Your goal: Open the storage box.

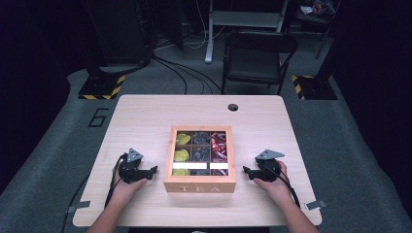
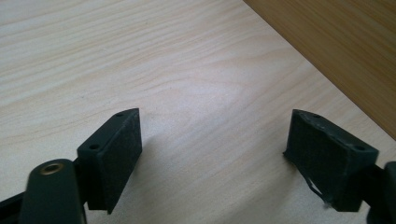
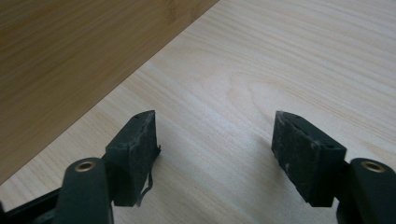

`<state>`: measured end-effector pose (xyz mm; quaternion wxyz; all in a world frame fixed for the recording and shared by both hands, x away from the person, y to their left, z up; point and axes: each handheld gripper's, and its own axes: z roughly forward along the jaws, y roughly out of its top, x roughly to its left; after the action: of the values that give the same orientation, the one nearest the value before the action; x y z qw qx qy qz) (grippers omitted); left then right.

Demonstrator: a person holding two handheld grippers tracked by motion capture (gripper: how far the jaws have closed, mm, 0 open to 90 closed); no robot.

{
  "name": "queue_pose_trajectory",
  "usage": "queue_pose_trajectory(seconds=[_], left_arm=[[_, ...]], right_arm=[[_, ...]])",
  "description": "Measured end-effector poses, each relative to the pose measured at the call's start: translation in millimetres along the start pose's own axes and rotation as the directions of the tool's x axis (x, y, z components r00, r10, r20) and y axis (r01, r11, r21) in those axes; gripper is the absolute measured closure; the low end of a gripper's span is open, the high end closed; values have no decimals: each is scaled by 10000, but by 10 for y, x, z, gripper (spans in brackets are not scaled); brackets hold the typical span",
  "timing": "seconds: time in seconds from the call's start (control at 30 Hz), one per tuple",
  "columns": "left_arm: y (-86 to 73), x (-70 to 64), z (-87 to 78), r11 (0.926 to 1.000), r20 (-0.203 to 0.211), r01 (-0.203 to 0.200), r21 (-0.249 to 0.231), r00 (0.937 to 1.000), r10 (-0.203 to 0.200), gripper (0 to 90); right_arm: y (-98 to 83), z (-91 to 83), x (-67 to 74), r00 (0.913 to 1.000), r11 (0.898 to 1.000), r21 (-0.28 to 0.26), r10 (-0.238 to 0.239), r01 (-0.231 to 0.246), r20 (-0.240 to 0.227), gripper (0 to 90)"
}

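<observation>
A wooden tea box (image 1: 199, 186) marked TEA stands in the middle of the light wooden table (image 1: 145, 116). Through its lid I see compartments with yellow-green, dark and red packets. My left gripper (image 1: 154, 170) rests on the table just left of the box, jaws open, pointing at the box's side. In the left gripper view its gripper (image 2: 212, 140) has only bare tabletop between the pads, with the box wall (image 2: 345, 46) at upper right. My right gripper (image 1: 244, 169) lies right of the box, open. The right gripper view shows its gripper (image 3: 215, 140) empty, the box wall (image 3: 70, 60) at upper left.
A round cable hole (image 1: 233, 107) sits near the table's far edge. Behind the table stand a black folding chair (image 1: 257, 58) and stand bases with yellow-black tape (image 1: 102, 90). The person's forearms come in from the near edge.
</observation>
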<state>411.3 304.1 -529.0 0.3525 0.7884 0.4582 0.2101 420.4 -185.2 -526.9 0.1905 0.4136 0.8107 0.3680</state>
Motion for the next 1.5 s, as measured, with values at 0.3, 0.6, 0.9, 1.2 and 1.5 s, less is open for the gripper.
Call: queue_pose_trajectory(seconds=[0.3, 0.6, 0.9, 1.2, 1.5], left_arm=[[13, 4, -59, 9998, 106, 160, 114, 9998, -161, 379], [94, -26, -231, 9973, 471, 725, -74, 9963, -721, 414], [226, -119, -443, 9974, 733, 696, -203, 9950, -680, 441], [299, -175, -587, 9975, 1070, 644, -282, 9924, -610, 471], [348, -271, -729, 9979, 1308, 465, -447, 9906, -403, 500]], right_arm=[[24, -66, -2, 9999, 9998, 110, 152, -151, -59, 468], [109, -220, 75, 9998, 9998, -25, -181, 181, -79, 495], [247, -431, 252, 9992, 9985, -388, -395, 391, -90, 506], [377, -650, 354, 9966, 9979, -387, -536, 512, -631, 490], [430, -756, 431, 9936, 9960, -674, -640, 579, -929, 519]])
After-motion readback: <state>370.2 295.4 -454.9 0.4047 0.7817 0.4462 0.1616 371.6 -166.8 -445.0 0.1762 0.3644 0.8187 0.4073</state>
